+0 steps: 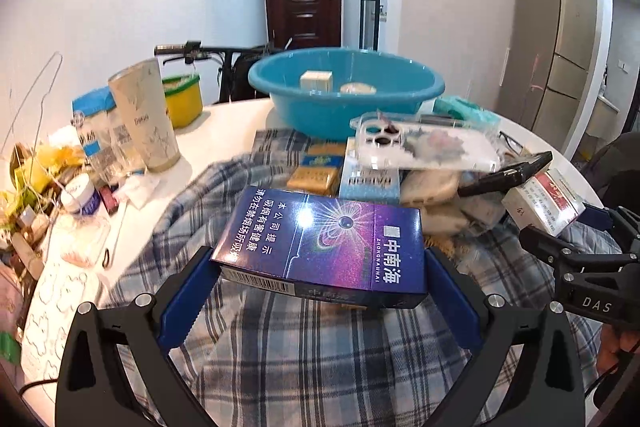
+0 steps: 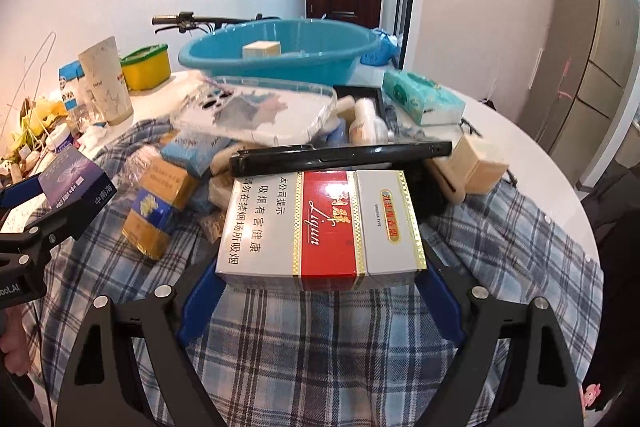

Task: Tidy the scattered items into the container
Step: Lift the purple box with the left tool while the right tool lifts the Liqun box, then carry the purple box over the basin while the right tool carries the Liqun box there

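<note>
My left gripper [image 1: 320,263] is shut on a purple-blue cigarette box [image 1: 324,243], held above the plaid cloth [image 1: 320,359]. My right gripper [image 2: 320,267] is shut on a red-and-white cigarette box [image 2: 320,227], also lifted off the plaid cloth [image 2: 320,343]. Each gripper shows in the other's view: the right one [image 1: 560,223] at the right edge, the left one [image 2: 68,199] at the left edge. The blue basin [image 1: 344,87] [image 2: 280,47] stands at the far side of the table with a small cream box [image 1: 316,81] [image 2: 262,49] inside. Between grippers and basin lie a clear phone case [image 2: 260,111], a black phone [image 2: 340,155] and several small packs.
A paper cup [image 1: 146,115], a yellow tub [image 1: 182,99], bottles and clutter crowd the left of the white table [image 1: 224,123]. A green tissue pack [image 2: 420,99] and a wooden block [image 2: 476,163] lie to the right. A bicycle handlebar [image 1: 180,49] and a door stand behind.
</note>
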A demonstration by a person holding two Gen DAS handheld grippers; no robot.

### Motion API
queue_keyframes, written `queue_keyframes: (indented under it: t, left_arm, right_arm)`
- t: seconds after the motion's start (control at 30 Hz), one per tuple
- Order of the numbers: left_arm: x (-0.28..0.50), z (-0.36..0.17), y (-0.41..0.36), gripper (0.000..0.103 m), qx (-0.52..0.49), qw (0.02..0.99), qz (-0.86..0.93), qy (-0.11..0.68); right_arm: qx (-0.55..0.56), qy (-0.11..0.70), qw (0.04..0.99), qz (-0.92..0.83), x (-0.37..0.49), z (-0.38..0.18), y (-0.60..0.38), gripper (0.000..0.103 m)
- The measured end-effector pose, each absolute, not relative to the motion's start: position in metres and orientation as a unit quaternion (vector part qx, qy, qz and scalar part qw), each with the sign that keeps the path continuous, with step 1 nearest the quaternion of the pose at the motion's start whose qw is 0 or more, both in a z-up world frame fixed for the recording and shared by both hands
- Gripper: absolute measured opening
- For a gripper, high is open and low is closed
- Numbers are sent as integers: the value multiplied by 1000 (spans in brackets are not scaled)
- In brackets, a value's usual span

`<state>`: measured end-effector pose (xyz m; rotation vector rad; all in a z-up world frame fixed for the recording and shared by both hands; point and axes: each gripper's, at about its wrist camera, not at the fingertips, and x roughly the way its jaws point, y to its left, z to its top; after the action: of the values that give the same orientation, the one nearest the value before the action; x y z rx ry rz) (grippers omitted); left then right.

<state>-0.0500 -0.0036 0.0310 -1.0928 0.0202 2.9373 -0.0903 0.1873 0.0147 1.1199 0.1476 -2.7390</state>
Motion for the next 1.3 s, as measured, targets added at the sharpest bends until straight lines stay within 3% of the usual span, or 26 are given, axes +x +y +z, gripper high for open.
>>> queue_keyframes:
  t: [1.3]
  left_arm:
    - [-57, 154, 20, 101, -173, 10, 984, 31]
  right_arm:
    - [178, 46, 105, -977, -98, 158, 171, 87]
